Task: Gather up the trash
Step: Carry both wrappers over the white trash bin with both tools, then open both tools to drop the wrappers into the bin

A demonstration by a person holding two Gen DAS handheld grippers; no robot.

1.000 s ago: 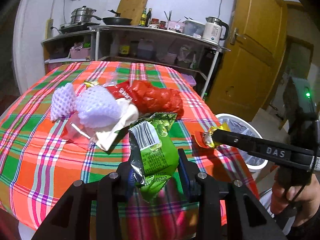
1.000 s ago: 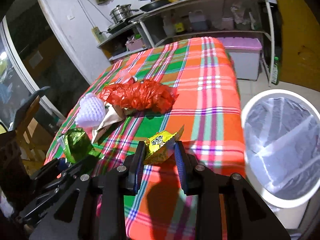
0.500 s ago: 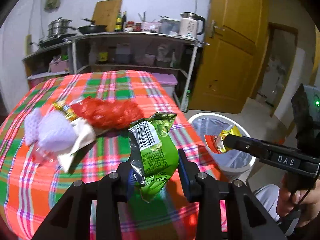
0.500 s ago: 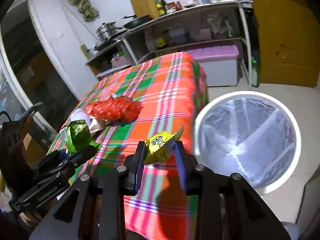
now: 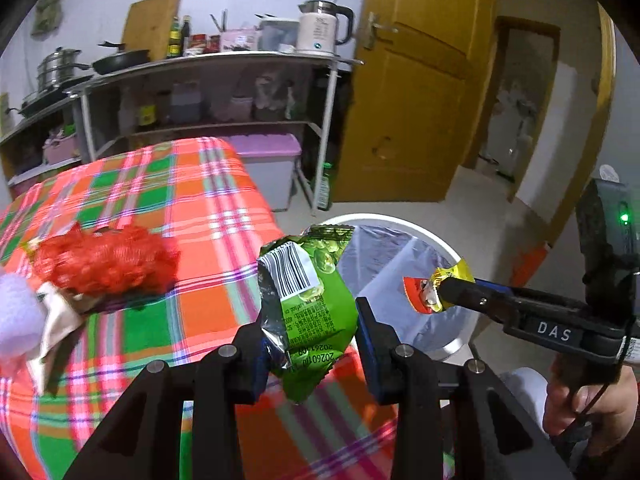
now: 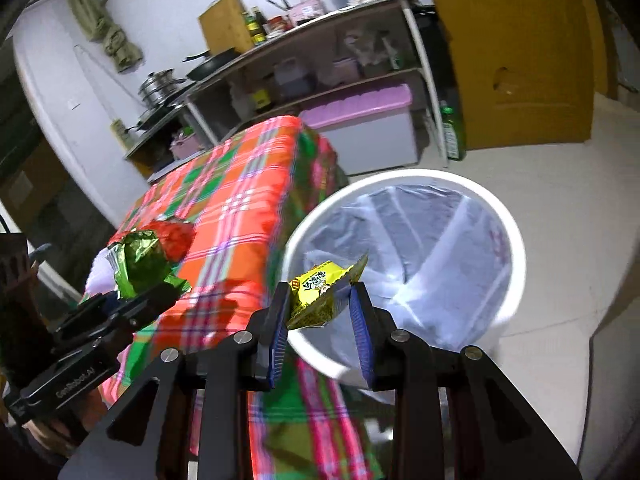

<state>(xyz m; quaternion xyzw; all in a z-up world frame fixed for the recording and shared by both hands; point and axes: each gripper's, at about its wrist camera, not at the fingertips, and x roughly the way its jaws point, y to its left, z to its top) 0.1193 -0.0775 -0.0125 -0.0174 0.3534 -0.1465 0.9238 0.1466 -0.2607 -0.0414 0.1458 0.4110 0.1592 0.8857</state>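
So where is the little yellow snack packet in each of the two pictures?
Left wrist view: the yellow packet sits right of centre, pinched at the tip of the right gripper, in front of the white bin.
Right wrist view: it sits at bottom centre, between that gripper's two fingers, over the bin's near rim.
Shared landmark: the white bin with its clear liner, beside the checked tablecloth.

Crumpled green wrapper (image 5: 310,312) and yellow wrapper (image 6: 320,294) held near white bin (image 6: 508,288).

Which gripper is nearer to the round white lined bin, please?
Right. The right gripper, holding a yellow wrapper, hangs over the bin's near rim; the left gripper remains above the table edge.
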